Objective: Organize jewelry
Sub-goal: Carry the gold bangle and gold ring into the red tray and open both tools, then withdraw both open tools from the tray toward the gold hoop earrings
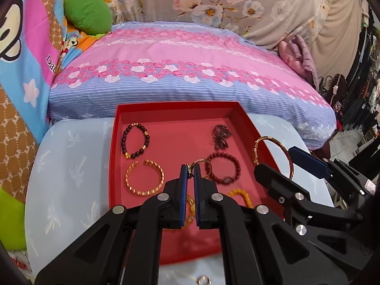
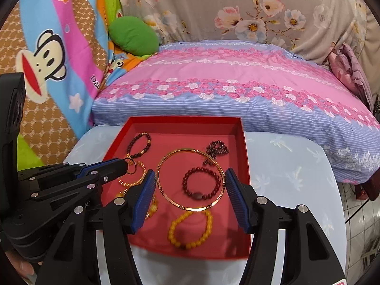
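The left gripper is clamped on a small gold ring – jaws all but closed, the ring sticking out at the tips, above the red tray. The right gripper stands about half open, a large gold bangle spanning the gap with its rim against both pads. Under them in the tray lie a yellow bead bracelet, a red bead bracelet, a gold cuff, a dark bead bracelet and a dark chain. Beyond the tray – a pink pillow.
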`<state>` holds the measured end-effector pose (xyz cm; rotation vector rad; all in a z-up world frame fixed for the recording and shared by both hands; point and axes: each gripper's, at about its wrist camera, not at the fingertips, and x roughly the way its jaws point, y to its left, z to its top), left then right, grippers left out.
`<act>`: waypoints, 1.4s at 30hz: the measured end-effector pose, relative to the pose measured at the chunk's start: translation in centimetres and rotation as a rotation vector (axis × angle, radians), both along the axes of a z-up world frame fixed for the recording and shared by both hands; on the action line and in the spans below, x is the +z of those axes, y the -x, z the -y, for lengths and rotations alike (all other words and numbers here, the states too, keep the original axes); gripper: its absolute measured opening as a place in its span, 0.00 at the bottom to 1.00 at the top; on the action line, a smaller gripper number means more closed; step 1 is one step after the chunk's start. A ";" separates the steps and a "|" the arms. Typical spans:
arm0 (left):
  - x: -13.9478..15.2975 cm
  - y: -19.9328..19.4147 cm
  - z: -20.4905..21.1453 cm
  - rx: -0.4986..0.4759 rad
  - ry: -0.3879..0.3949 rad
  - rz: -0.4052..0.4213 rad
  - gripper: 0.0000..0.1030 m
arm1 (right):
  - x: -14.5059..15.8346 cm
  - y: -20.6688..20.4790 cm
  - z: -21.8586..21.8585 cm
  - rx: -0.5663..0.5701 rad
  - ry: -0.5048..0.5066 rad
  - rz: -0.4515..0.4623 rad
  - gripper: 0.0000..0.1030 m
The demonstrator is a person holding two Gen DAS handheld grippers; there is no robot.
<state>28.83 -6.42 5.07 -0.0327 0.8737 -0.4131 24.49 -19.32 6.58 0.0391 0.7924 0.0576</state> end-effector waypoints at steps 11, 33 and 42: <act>-2.7 -5.4 1.7 -0.016 -0.047 -0.041 0.05 | -2.9 -6.1 1.2 -0.015 -0.020 -0.067 0.56; -3.3 -5.8 0.4 0.041 -0.033 -0.060 0.26 | -4.0 -6.5 1.0 -0.016 -0.022 -0.100 0.57; -1.7 -3.3 0.6 0.028 -0.044 -0.022 0.26 | -2.5 -3.6 1.1 -0.024 -0.012 -0.069 0.57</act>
